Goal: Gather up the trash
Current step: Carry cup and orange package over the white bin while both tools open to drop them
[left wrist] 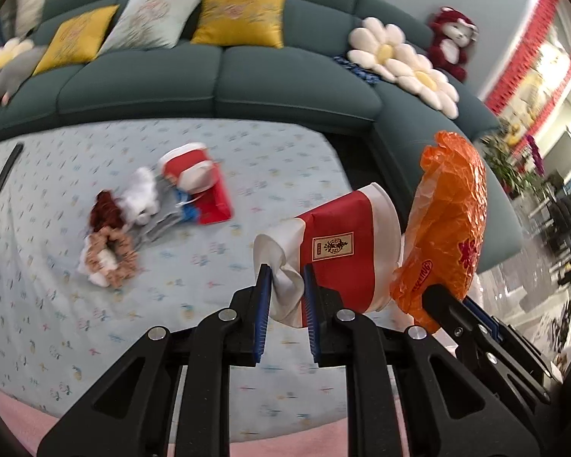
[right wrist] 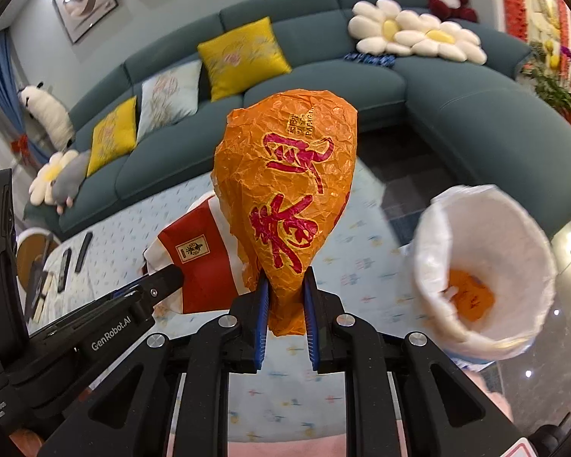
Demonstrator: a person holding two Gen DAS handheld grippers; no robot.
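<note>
The left gripper (left wrist: pixel 287 285) pinches the crumpled white end of a red and white paper bag (left wrist: pixel 338 251), lifted above the table (left wrist: pixel 95 323). The right gripper (right wrist: pixel 285 289) clamps an orange wrapper (right wrist: pixel 285 190) near a white-lined bin (right wrist: pixel 487 266)

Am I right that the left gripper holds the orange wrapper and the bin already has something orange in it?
Not quite: the left gripper holds the red and white paper cup; the right gripper holds the orange wrapper, per the right wrist view. The bin does contain something orange.
</note>
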